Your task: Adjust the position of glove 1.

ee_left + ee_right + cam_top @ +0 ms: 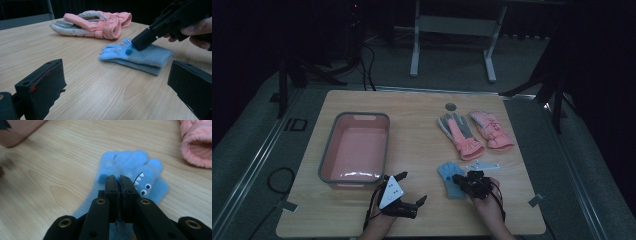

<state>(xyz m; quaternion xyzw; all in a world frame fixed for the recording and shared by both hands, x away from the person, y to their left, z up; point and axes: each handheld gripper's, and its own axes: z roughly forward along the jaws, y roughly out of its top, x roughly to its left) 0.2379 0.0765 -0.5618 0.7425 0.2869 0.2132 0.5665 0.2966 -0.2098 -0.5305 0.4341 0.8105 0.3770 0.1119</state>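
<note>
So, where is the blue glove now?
In the high view, the blue glove lies front right on the table, under the right hand-held gripper, near the pink gloves.

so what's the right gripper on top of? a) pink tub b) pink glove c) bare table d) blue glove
d: the right gripper, jaws together, sits on the blue glove, well away from the pink gloves and the pink tub.
</note>
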